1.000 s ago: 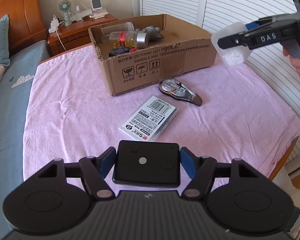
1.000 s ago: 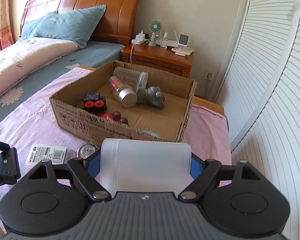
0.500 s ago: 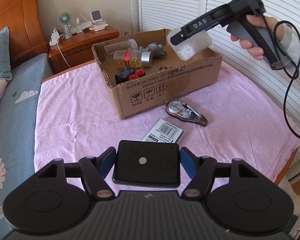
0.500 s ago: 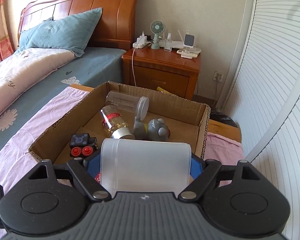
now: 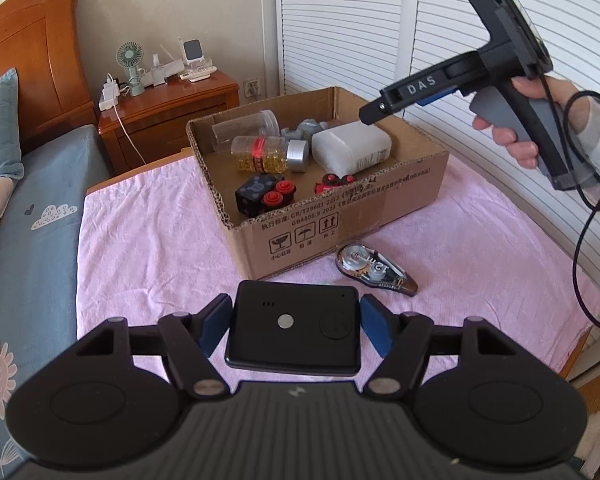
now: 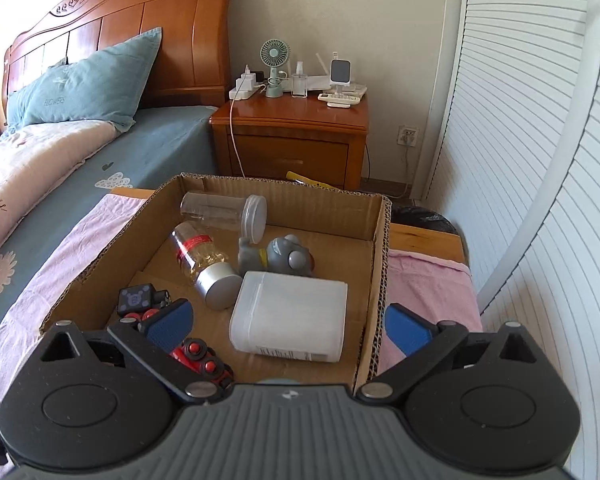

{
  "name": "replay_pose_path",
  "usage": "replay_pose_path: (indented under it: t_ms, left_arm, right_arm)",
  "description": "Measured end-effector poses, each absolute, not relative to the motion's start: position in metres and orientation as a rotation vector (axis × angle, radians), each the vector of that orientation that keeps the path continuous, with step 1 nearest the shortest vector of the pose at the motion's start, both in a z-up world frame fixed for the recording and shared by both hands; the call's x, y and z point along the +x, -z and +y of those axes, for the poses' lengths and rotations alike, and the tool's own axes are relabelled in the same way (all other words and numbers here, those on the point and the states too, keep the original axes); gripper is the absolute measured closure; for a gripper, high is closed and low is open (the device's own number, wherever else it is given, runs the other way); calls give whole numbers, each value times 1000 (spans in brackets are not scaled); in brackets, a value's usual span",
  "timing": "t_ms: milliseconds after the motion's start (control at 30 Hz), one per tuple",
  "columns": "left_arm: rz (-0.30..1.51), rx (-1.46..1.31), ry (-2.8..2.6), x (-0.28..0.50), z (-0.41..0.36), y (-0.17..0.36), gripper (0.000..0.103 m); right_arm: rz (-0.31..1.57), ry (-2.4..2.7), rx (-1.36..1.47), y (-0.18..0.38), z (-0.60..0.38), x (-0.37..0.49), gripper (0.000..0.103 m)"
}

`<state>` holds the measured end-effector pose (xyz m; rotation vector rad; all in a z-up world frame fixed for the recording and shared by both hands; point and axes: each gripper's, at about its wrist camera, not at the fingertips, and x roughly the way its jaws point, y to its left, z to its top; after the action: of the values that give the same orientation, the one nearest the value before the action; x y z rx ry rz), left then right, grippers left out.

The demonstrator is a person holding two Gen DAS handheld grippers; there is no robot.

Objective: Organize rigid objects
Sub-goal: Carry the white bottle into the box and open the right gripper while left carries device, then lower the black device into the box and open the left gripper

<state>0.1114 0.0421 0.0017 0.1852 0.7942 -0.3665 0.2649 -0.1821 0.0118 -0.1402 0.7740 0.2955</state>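
White container point(image 6: 290, 316) in box, below opening right tool point(image 6: 288, 326)

Corrugated cardboard box point(image 6: 374, 216) – matt; white plastic container point(image 6: 292, 316) – frosted; pink cloth point(image 5: 148, 236) – soft, nubby.

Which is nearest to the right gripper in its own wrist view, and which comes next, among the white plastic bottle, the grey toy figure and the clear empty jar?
From the right gripper, whose jaws are opening with nothing between them:
1. White plastic bottle, lying just ahead, box's near right.
2. Grey toy figure, behind the bottle, mid-box.
3. Clear empty jar, on its side against the far wall.
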Motion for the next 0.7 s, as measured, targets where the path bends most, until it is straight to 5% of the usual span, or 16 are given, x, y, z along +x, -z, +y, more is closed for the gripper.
replay_pose_path:
  t_ms: [700]
  left_arm:
    - [766,243,453,240,-38,-47,34]
  right_arm:
    - [797,-141,-16,3,-223,140,0]
